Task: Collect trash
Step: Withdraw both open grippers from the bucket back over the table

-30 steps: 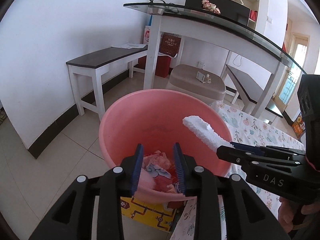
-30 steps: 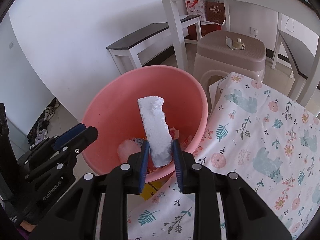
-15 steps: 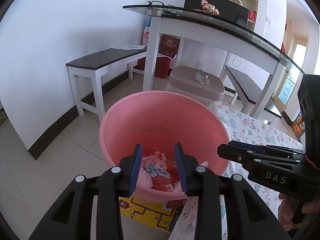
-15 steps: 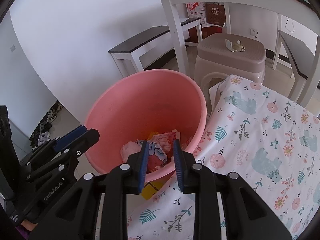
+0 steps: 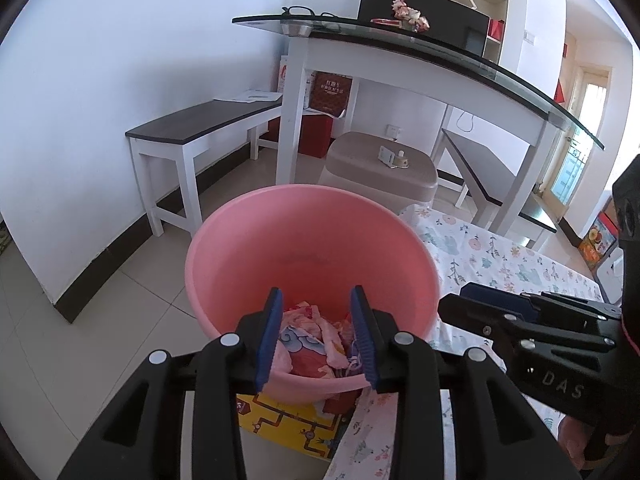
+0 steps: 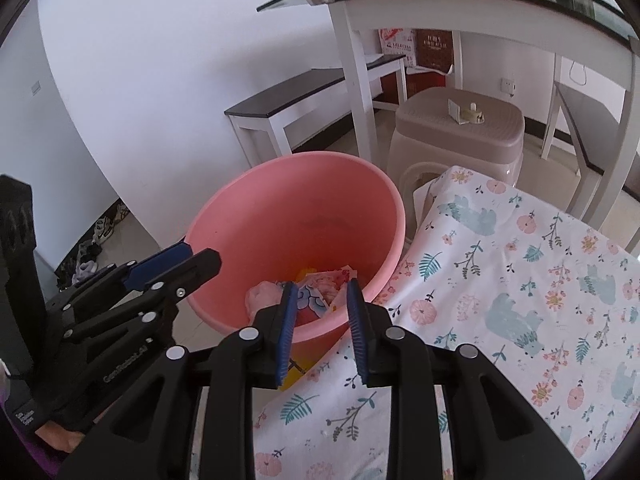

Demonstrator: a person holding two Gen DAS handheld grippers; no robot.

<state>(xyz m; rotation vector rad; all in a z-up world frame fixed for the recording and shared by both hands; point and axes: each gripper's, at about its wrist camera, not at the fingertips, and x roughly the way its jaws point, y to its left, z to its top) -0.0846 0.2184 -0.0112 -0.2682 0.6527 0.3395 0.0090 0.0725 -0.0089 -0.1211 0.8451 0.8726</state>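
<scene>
Trash [image 5: 312, 340] fills pink basin [image 5: 248, 256] beside floral cloth [image 6: 520, 280] (tiled floor [image 5: 80, 320]).

- You have a round pink plastic basin [image 5: 308, 248] standing upright on the tiled floor, its mouth open toward you, right against the edge of the floral cloth.
- Your basin's inner wall [image 6: 304, 208] is smooth and bare higher up; the contents sit only at the bottom, on the side nearest you.
- Your collected trash [image 5: 316, 340] lies in a loose crumpled heap on the basin floor: pink and red wrappers, a pale piece printed with a blue swirl [image 6: 310, 296], and a yellow-orange scrap behind it.
- You can see none of the trash reaching the rim.
</scene>
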